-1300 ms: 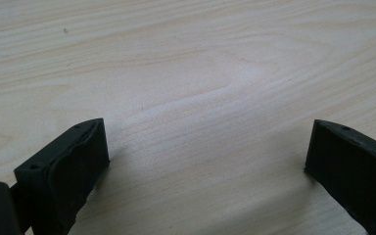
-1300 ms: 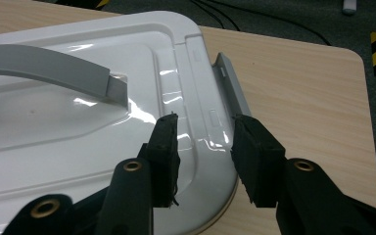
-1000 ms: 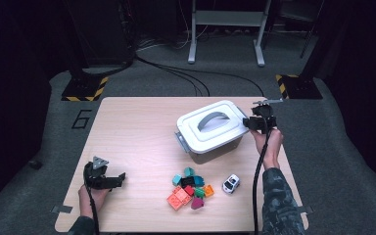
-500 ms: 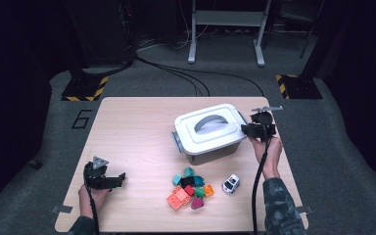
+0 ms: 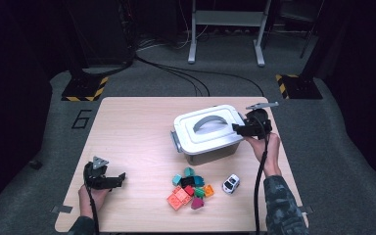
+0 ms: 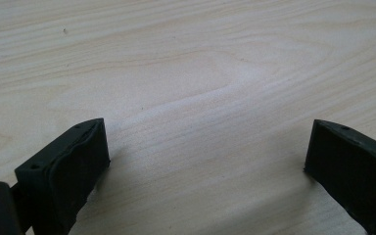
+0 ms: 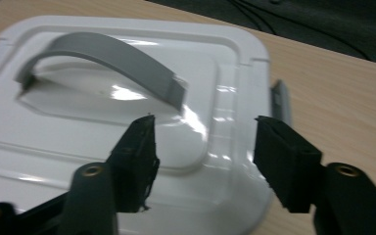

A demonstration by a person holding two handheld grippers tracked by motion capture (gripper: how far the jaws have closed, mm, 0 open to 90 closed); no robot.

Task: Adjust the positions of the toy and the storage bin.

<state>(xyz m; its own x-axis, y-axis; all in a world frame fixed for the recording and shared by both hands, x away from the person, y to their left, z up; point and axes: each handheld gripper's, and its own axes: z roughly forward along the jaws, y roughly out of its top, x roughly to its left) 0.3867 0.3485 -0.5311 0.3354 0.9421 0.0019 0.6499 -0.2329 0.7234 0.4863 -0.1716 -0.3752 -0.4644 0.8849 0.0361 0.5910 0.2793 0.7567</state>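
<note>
One pair of tongs counts here, your right tongs (image 5: 238,129): just sprung apart, nothing btwn them, at the right end of the white plastic lidded box (image 5: 206,132) w/ grey handle (image 7: 103,61) mid-table; left tongs (image 5: 120,179) spread, far off.

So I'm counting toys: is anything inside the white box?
Cannot tell. The white box has its lid on, hiding the inside. Loose blocks and a toy car lie outside on the table.
</note>
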